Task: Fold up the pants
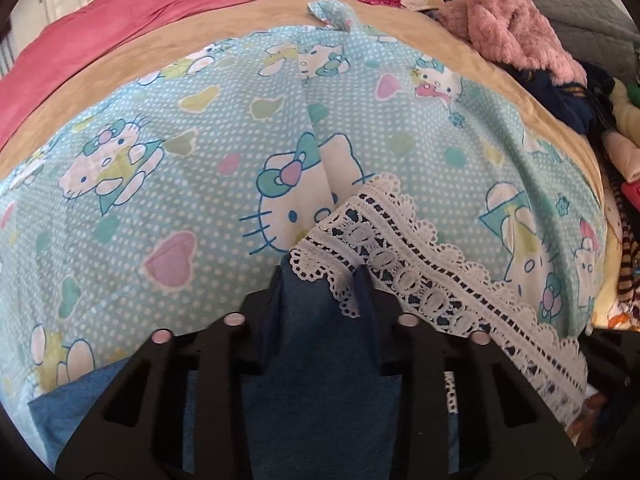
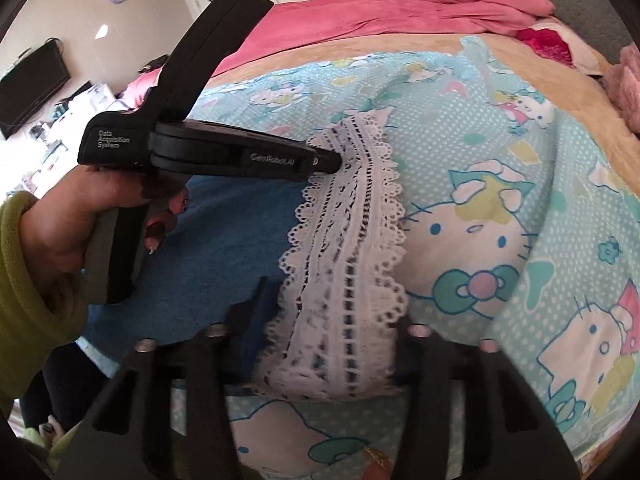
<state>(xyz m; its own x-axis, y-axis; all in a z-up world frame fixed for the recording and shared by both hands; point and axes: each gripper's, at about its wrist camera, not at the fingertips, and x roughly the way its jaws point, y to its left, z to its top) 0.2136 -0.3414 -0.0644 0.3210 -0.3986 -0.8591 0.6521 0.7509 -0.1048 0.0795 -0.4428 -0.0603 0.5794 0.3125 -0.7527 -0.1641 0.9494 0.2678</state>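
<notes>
The pants are blue denim [image 2: 224, 240] with a white lace hem [image 2: 344, 248], lying on a light-blue cartoon-print sheet [image 2: 500, 168]. In the left wrist view the denim [image 1: 316, 360] bunches up between my left gripper's [image 1: 320, 280] fingers, which are shut on it beside the lace hem [image 1: 400, 248]. The left gripper also shows in the right wrist view [image 2: 334, 164], its tip on the far end of the lace. My right gripper [image 2: 332, 312] is shut on the near end of the lace hem.
A pink blanket [image 1: 120, 28] lies across the back of the bed over a tan cover [image 1: 400, 16]. A pile of clothes, with a fuzzy pink piece [image 1: 516, 28], sits at the right edge. A TV [image 2: 32, 84] hangs on the far wall.
</notes>
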